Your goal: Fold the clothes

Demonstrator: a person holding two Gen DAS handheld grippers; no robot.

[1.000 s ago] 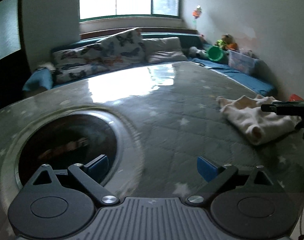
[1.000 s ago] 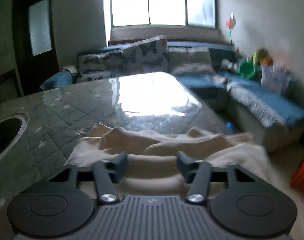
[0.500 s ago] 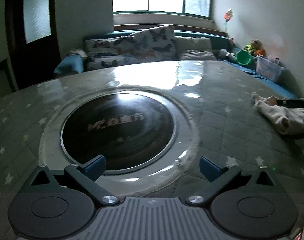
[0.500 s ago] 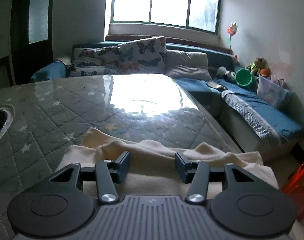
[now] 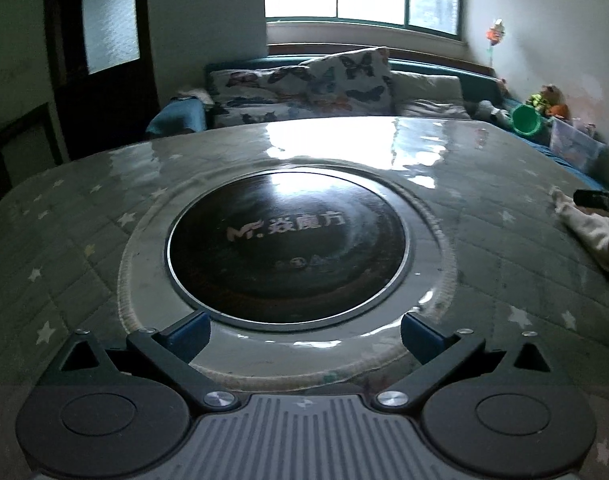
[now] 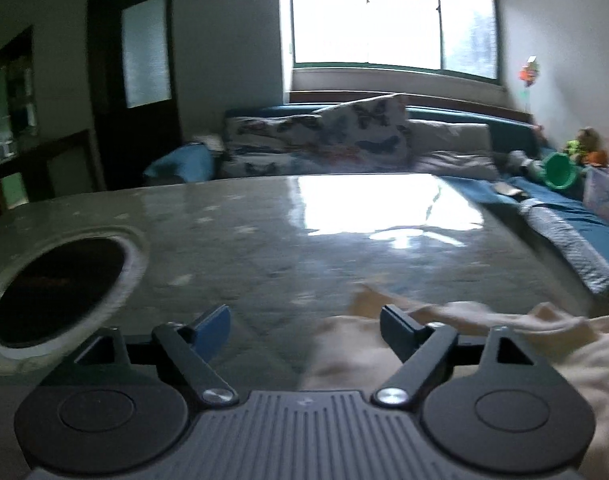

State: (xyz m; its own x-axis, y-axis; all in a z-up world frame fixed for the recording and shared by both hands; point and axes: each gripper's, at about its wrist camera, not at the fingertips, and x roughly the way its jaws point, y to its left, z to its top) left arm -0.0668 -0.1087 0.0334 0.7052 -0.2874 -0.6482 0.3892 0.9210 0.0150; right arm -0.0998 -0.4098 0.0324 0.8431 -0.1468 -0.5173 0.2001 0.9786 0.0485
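Note:
A crumpled cream garment [image 6: 504, 320] lies on the quilted, star-patterned table [image 6: 288, 248] near its right edge. My right gripper [image 6: 306, 328] is just left of it, jaws opening. Its right finger overlaps the cloth's left edge, and mostly bare table shows between the pads, which press on nothing. In the left wrist view the same garment [image 5: 592, 236] is at the far right, with one of the right gripper's fingers [image 5: 600, 201] above it. My left gripper [image 5: 304, 332] stands wide open and empty over the near rim of the round black hob.
A round black hob [image 5: 288, 244] with a pale ring is set into the table's middle. Behind the table stands a blue sofa with butterfly cushions [image 5: 316, 84]. A green bucket [image 5: 524, 122] and toys sit at the right. The table's right edge drops off past the garment.
The right gripper's jaws have spread off the garment and it has shifted left, so the cloth now sits at lower right. The left gripper has swung left to over the hob.

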